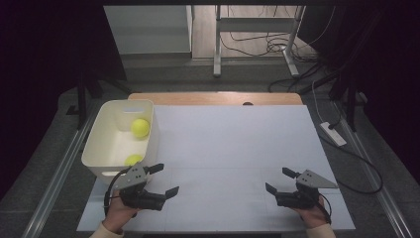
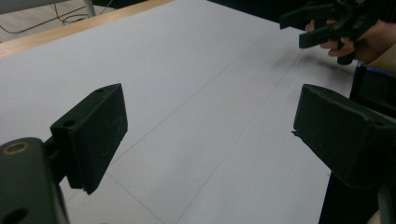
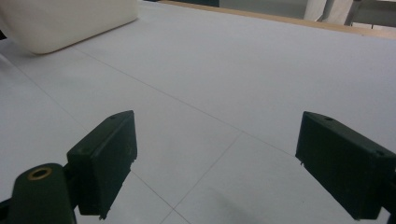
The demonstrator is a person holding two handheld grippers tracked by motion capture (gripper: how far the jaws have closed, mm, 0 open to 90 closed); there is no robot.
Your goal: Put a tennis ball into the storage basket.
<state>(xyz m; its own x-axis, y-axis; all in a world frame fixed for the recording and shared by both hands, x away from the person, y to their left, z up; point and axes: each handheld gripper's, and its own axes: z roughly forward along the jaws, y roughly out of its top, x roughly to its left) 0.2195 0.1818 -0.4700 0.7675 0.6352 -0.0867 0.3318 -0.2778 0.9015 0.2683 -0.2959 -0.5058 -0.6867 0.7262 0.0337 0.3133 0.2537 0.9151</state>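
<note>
A white bin stands at the table's left and holds two yellow-green tennis balls, one near its middle and one at its near wall. My left gripper hovers just in front of the bin's near right corner, open, with only bare white table between its jaws. My right gripper is at the near right, also open and holding nothing. In the right gripper view the bin sits far off at the upper left. The left gripper view catches the right gripper in a hand at top right.
A white sheet covers the table, with a strip of bare wood along the far edge. Beyond it are desk legs and loose cables on the floor. A power strip lies off the table's right side.
</note>
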